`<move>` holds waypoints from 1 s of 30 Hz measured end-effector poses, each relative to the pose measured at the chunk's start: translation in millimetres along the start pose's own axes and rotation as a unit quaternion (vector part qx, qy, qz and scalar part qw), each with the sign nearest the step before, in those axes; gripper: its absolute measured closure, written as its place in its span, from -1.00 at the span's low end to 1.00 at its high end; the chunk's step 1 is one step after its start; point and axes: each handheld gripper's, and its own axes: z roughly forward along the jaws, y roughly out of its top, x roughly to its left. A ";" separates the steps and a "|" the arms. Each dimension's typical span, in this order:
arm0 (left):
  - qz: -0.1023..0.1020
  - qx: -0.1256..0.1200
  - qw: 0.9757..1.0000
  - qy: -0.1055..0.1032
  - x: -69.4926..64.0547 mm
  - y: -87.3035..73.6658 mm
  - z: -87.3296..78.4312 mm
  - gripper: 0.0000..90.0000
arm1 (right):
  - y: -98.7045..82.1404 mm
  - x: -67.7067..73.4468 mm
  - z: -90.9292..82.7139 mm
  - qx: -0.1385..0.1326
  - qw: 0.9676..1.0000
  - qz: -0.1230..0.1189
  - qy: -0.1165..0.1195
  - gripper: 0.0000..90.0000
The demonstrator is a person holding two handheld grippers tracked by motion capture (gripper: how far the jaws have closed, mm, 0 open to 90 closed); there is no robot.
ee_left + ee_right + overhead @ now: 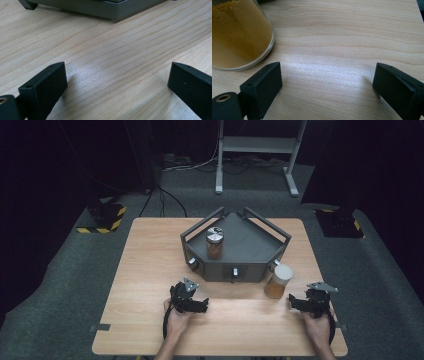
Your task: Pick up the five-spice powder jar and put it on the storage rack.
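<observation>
- While both hands rest near the front edge of the wooden table (150,265), the left gripper (204,305) lies low on the boards, its jaws spread wide with bare wood between them.
- Ahead of it, well apart, stands the grey five-sided tray (250,262); its front wall crosses the top of the left gripper view (100,10).
- On the tray's left part stands a jar with a metal lid (215,243), holding brownish contents.
- The right gripper (291,302) also rests low, jaws wide apart and holding nothing.
- A white-lidded jar of orange-yellow powder (278,281) stands on the table just beside the tray's right front corner, near the right gripper's tips; in the right gripper view its glass base (239,35) sits just beyond the left-hand jaw, not between the jaws.
</observation>
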 end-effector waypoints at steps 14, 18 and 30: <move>-0.003 -0.001 1.000 0.004 -4.1 -1.1 -0.6 -0.95 | -0.1 0.5 0.0 0.000 1.000 0.001 -0.001 -0.80; -0.004 -0.001 1.000 0.005 -4.6 -1.3 -0.6 -0.95 | -0.2 0.7 0.0 0.000 1.000 0.001 -0.001 -0.80; -0.006 -0.003 1.000 0.006 -6.0 -2.0 -0.6 -0.94 | -0.2 0.7 0.1 -0.001 1.000 0.001 -0.001 -0.80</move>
